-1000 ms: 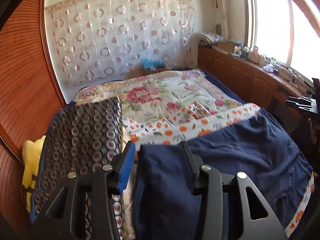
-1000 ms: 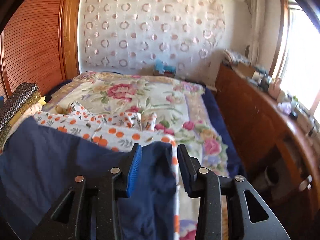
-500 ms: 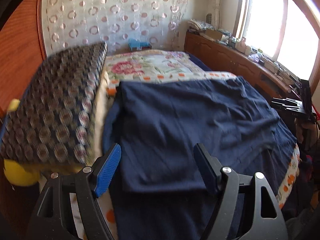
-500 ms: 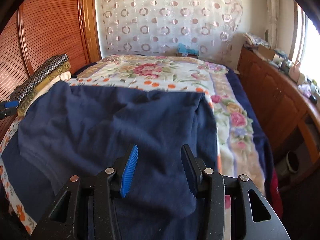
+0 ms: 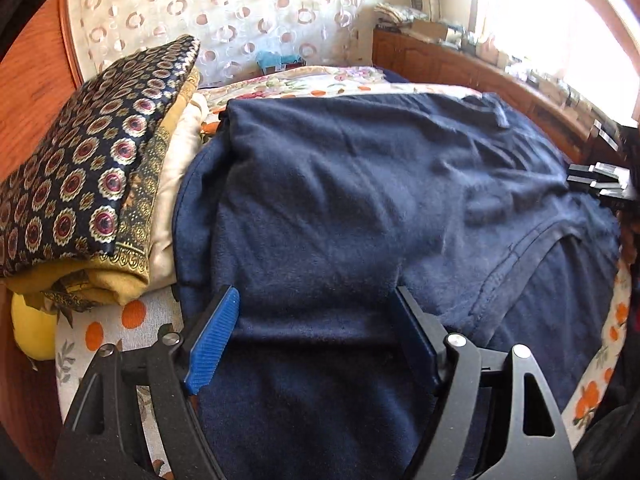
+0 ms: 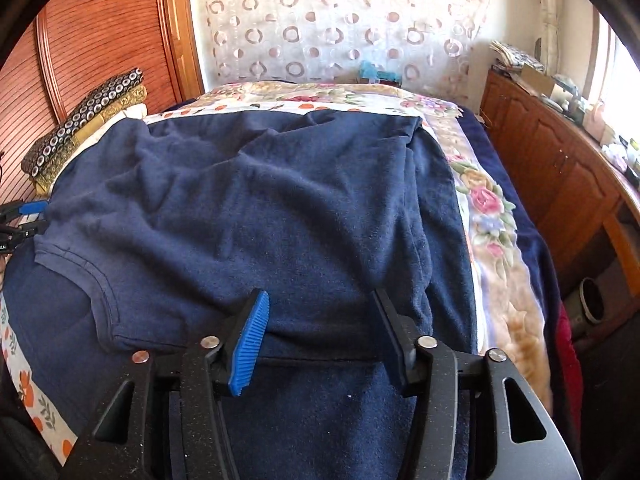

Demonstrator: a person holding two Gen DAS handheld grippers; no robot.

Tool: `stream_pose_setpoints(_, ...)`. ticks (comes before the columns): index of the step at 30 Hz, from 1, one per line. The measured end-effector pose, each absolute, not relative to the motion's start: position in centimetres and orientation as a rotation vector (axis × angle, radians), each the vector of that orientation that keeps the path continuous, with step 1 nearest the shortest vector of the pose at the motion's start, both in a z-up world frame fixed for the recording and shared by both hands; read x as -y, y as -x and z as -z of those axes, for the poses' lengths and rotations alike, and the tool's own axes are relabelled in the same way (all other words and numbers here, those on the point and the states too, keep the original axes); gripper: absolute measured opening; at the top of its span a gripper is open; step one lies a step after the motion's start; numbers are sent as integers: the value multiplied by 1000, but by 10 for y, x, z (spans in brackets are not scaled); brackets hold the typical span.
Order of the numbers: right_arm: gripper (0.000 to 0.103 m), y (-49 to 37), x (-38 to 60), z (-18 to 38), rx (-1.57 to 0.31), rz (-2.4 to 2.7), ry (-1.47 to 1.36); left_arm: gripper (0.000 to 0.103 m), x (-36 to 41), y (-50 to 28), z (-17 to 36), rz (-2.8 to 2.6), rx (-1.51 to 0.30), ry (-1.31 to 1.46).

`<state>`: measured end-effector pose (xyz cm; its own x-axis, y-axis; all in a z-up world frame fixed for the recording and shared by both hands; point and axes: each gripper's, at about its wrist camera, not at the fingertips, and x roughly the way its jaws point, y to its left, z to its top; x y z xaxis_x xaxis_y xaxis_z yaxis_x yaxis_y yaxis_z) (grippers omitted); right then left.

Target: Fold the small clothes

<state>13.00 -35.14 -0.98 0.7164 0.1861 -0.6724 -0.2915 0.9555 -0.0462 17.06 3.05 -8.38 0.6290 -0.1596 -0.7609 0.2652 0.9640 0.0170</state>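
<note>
The navy garment is lying spread across the near part of the bed, folded over on itself so that its upper layer is ending in a straight folded edge close to both grippers, with a stitched curved hem showing on the lower layer. The left gripper is hovering over the left part of that folded edge; its jaws have just been opening and are standing wide, with the cloth lying between them but not pinched. The right gripper is hovering over the right part of the same edge; its jaws have also just been opening and are standing moderately apart, the pads clear of the fabric. A stack of folded patterned cloths is sitting just beside the garment on its left, against the wooden wardrobe. A sheet printed with oranges is showing under the garment, and a wooden cabinet is running along the bed's right side.
</note>
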Motion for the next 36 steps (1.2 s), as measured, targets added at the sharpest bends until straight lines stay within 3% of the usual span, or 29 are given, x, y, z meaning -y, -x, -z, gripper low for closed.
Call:
stream_pose_setpoints(4,66,-129,355,7,-723,-247,168,81,-34,-169,83,249,-858,-123)
stream_pose_setpoints(19,68,-131,338,24,-722,-246,172,82,-38,-162,81,246,-862,-149)
stream_pose_setpoints(24,69,-132,338,25,-723,-248,170,81,-65,-148,64,206,-793,-38)
stream_pose_setpoints(27,69,-132,337,25,-723,-248,170,70,-81,-149,60,168,-771,20)
stream_pose_setpoints(31,69,-132,337,25,-723,-248,170,45,-91,-156,65,187,-799,84)
stream_pose_setpoints(36,69,-132,338,25,-723,-249,170,37,-87,-159,79,186,-835,68)
